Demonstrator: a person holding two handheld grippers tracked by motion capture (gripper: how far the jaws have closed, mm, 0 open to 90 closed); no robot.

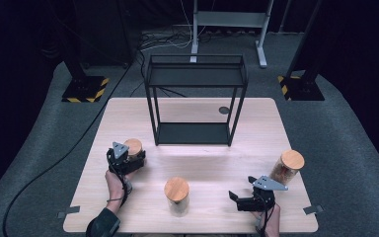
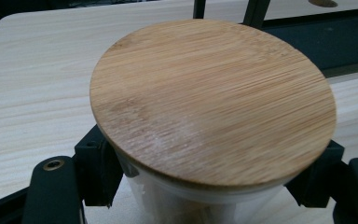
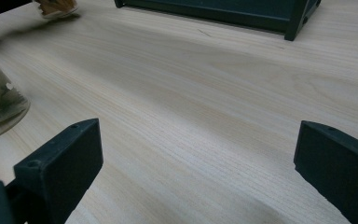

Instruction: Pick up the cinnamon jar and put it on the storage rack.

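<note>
Clearly the left hand-held gripper [image 1: 128,159] has its jaws closed around a glass jar with a bamboo lid [image 2: 213,100], gripping the glass just under the lid; that jar sits at about 9 o'clock on the worktop [image 1: 256,128], near the front left leg of the black wire shelf [image 1: 195,98]. To do this step well, the grip should probably stay level and firm on the glass, below the lid rim, so the jar neither tips nor slips when lifted. The right hand-held gripper [image 1: 243,199] hovers at about 5 o'clock with its jaws wide apart and nothing between them. A second jar [image 1: 177,196] stands at 6 o'clock and a third jar [image 1: 287,167] at 4 o'clock, well apart from each other. Open room lies across the middle of the worktop, in front of the shelf. The shelf's lower tier looks bare, though its front legs and top rail would need clearance. The left edge of the worktop lies near the held jar.
</note>
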